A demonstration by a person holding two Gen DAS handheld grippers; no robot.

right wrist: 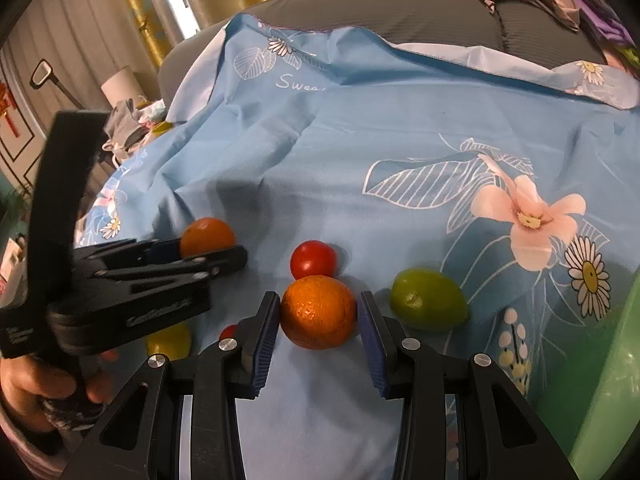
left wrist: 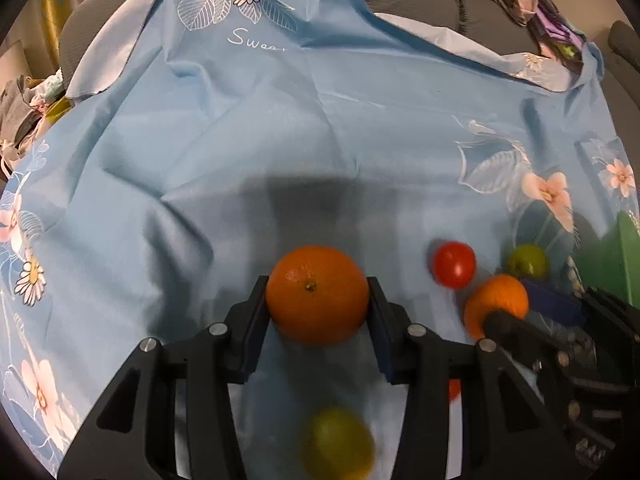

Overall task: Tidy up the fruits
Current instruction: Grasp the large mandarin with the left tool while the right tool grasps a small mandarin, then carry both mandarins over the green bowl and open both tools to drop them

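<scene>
Blue floral cloth, creased, printed with pink flowers, daisies and white leaf outlines; spread over a grey cushioned seat. All fruit lies on it.

Green bin: at the cloth's right edge; only part of its wall shows.

Left hand-held gripper: black, blue pads. Jaws pinching the large orange, one pad pressed to each side of the fruit, stem scar facing the camera. In the right wrist view this gripper comes in from the left, with the orange at its tips and a hand on its grip.

Right hand-held gripper: black, blue pads. Jaws straddle the small orange; left pad touching the peel, right pad just beside it. Whether it has a firm grip cannot be told.

Lime: on the cloth just right of the right gripper's right pad, near the bin.

Lemon: yellow, blurred, below the left gripper's jaws, close to the camera; in the right wrist view half hidden under the left gripper's body.

Tomato: red, on the cloth directly beyond the small orange, touching or almost touching it; lies between the two grippers.

Small red fruit: only a sliver shows by the right gripper's left finger; kind cannot be told.
</scene>
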